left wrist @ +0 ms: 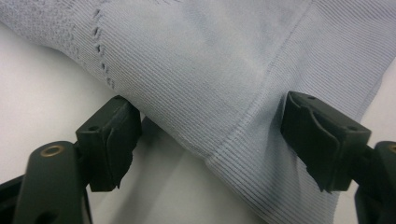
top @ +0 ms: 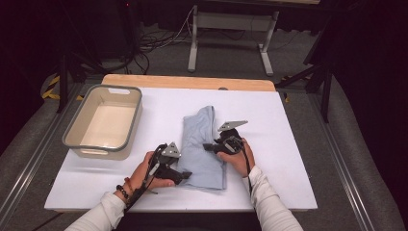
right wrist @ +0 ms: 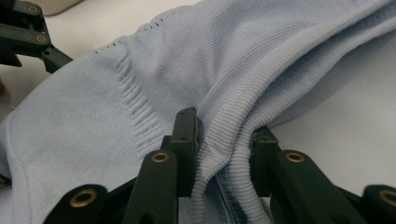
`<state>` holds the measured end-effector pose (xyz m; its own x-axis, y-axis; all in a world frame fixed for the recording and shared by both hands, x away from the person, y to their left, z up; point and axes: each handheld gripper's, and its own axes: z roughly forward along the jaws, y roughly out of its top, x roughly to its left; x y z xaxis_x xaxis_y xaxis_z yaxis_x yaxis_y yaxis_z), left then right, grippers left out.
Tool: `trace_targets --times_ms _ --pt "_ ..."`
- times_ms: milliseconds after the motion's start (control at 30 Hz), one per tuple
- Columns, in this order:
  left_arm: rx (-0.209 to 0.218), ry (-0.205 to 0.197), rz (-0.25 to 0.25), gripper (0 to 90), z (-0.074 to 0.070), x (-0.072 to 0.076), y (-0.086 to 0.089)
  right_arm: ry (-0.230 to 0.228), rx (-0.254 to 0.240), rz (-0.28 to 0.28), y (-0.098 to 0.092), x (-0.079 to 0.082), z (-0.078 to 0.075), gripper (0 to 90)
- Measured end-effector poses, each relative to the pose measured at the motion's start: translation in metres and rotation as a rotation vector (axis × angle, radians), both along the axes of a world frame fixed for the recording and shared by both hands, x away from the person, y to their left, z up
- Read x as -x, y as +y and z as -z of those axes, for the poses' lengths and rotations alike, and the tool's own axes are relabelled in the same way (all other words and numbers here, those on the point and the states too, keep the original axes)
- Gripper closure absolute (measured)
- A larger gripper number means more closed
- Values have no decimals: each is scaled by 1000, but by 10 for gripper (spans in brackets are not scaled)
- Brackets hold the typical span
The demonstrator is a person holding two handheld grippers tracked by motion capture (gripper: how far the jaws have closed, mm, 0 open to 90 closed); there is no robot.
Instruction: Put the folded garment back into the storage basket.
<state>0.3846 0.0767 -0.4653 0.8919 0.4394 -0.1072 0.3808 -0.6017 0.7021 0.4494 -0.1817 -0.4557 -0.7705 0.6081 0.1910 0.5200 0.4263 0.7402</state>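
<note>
A light blue ribbed garment [top: 202, 144] lies folded lengthwise in the middle of the white table [top: 293, 159]. My left gripper [top: 185, 174] sits at its near left edge. In the left gripper view the jaws of this gripper [left wrist: 210, 144] stand wide apart, open, with a seamed part of the cloth [left wrist: 210, 70] lying between the pads. My right gripper [top: 207, 146] is at the garment's right edge, pointing left. Seen from the right gripper view, the gripper [right wrist: 224, 154] is shut on the thick ribbed hem of the cloth [right wrist: 140, 84], which bunches between the pads.
A beige plastic basin [top: 77, 122] with a grey rim stands at the table's left, holding nothing that I can see. A wooden strip [top: 187, 82] runs along the far edge. The other gripper's jaws [right wrist: 28, 32] show at the top left of the right gripper view.
</note>
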Motion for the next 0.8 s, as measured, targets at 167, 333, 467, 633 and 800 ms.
trace_targets --times_ms 167,333,467,633,800 --pt "11 -10 15 300 -1 4 1 -40 -13 -4 -2 4 -5 723" --pt "17 -11 19 324 -1 6 1 -99 -43 -11 -6 13 -17 728" --pt "30 -5 41 374 -1 6 1 -141 -54 -23 -8 20 -25 727" --pt "32 -29 76 520 -3 10 1 -181 -62 -34 -8 27 -33 727" --pt "56 -22 86 636 -4 10 2 -212 -57 -35 -7 33 -39 726"
